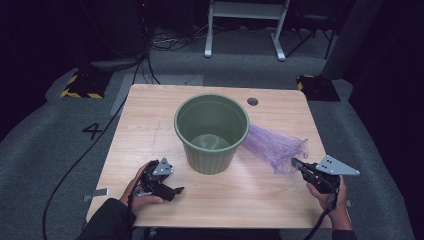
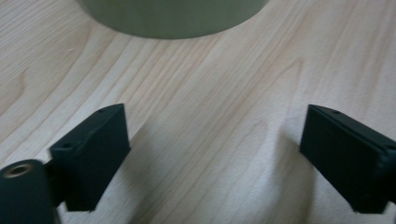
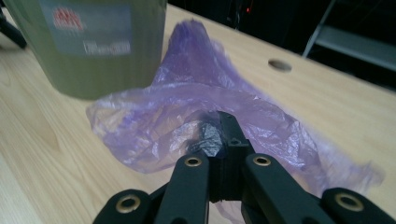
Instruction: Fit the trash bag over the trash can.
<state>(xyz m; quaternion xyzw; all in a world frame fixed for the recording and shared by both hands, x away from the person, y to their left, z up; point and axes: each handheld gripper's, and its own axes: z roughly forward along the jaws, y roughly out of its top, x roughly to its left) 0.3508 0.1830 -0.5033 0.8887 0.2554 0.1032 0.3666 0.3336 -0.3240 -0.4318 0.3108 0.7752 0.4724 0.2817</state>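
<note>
Now | R hand-held gripper (image 3: 219, 135) clamps purple bag (image 3: 196, 107) edge | bin (image 1: 211, 132) beside

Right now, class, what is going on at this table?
A person holds a claw in each hand at a wooden table. The right claw is shut on the edge of a thin purple plastic bag that lies beside a green bin. The left claw sits open over bare wood near the bin's base, holding nothing. The bin stands upright, and no bag lines it yet.

Thin, crinkled, translucent purple plastic bag (image 3: 196, 116); matt ribbed green plastic bin (image 1: 211, 132); smooth pale wood-grain table (image 1: 150, 130).
</note>
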